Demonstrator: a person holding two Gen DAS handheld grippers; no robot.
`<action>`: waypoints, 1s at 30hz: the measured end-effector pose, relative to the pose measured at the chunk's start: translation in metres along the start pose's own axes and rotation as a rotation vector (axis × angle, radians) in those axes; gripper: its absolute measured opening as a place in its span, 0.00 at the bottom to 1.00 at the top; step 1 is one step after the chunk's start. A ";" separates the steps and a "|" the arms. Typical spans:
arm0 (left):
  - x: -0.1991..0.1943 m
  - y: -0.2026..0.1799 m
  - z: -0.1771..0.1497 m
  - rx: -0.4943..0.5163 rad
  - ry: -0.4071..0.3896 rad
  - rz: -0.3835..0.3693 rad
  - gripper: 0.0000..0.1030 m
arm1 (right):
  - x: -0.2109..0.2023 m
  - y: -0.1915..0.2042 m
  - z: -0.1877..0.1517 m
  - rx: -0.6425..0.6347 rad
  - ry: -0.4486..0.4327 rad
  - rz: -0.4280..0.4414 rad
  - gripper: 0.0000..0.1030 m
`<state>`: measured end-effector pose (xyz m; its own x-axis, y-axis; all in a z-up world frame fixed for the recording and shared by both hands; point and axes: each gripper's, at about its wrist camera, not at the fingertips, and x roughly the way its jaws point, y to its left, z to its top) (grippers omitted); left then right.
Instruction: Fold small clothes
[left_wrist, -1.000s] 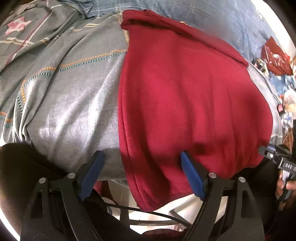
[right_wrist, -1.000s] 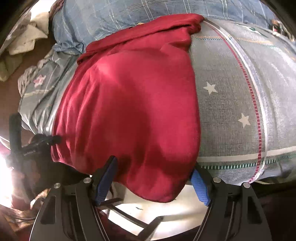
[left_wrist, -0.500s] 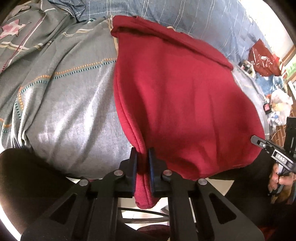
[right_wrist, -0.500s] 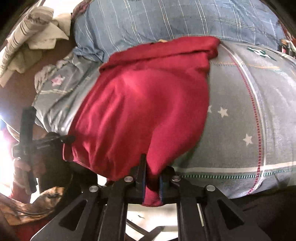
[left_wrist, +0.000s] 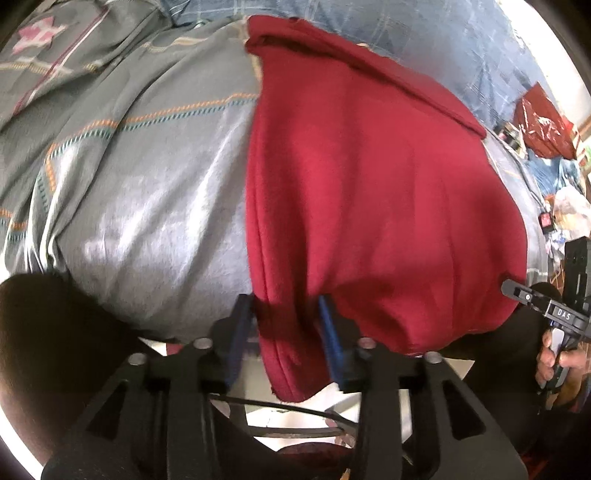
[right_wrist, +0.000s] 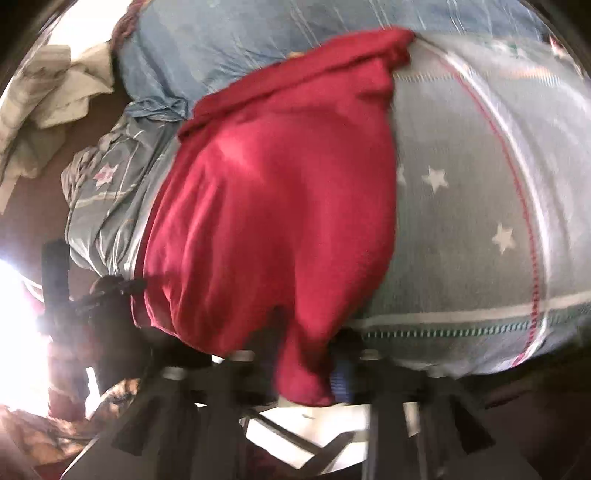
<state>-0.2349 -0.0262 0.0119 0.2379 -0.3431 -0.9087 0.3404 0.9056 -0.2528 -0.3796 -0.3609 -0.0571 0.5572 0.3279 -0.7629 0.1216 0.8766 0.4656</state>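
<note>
A dark red garment (left_wrist: 369, 184) lies spread over the grey patterned bed cover (left_wrist: 147, 184), and its near hem hangs off the bed edge. My left gripper (left_wrist: 286, 332) is at the hem's left corner. Its jaws are opening, and the corner hangs loose between the blue pads (left_wrist: 330, 343). In the blurred right wrist view the same garment (right_wrist: 277, 203) droops at its right corner between the jaws of my right gripper (right_wrist: 295, 365), which are also opening. A hand (left_wrist: 550, 354) holds the right gripper at the far right of the left wrist view.
A blue checked quilt (left_wrist: 424, 37) lies behind the garment. The grey cover with white stars (right_wrist: 480, 221) extends to the right. A red bag and clutter (left_wrist: 543, 122) sit at the far right, pale cloths (right_wrist: 55, 92) at the far left. Below the bed edge are a pale floor and metal bars (left_wrist: 288, 432).
Both grippers went from wide open to clamped on the hem corners half a second ago. Now both have parted again, and the corners hang between the pads.
</note>
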 end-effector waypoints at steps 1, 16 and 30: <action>0.000 0.002 -0.002 -0.005 -0.004 -0.003 0.39 | 0.001 0.000 0.000 -0.003 0.005 -0.002 0.44; 0.006 -0.014 0.003 0.027 -0.021 0.009 0.58 | 0.010 0.009 0.004 -0.047 0.026 0.032 0.45; -0.008 -0.004 0.005 0.008 -0.035 -0.076 0.08 | -0.002 0.025 0.005 -0.138 -0.022 0.124 0.12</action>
<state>-0.2340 -0.0286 0.0213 0.2424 -0.4195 -0.8748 0.3662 0.8745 -0.3179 -0.3737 -0.3415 -0.0413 0.5790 0.4303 -0.6926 -0.0622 0.8703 0.4887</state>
